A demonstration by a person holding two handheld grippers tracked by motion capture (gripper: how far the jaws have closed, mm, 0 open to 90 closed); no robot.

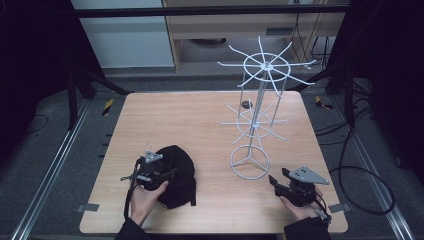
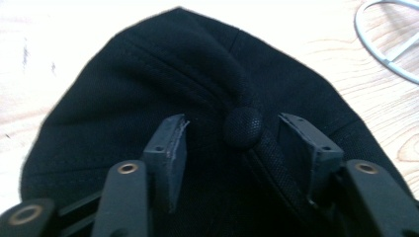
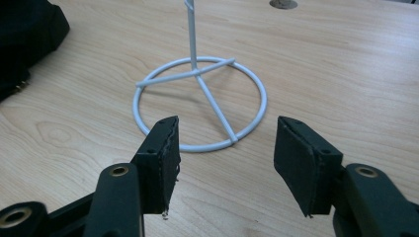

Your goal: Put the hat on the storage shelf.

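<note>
On the light wooden table point(image 1: 200, 120) a tall white wire display rack point(image 1: 260, 95) stands at two o'clock, a black fabric cap point(image 1: 177, 172) lies at seven o'clock under the spread-jawed left gripper point(image 2: 230, 136), and the right gripper point(image 3: 225, 148) gapes empty at five o'clock.

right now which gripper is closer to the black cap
Left. The left gripper sits over the black cap, jaws open either side of its top button; the right gripper is across the table.
</note>
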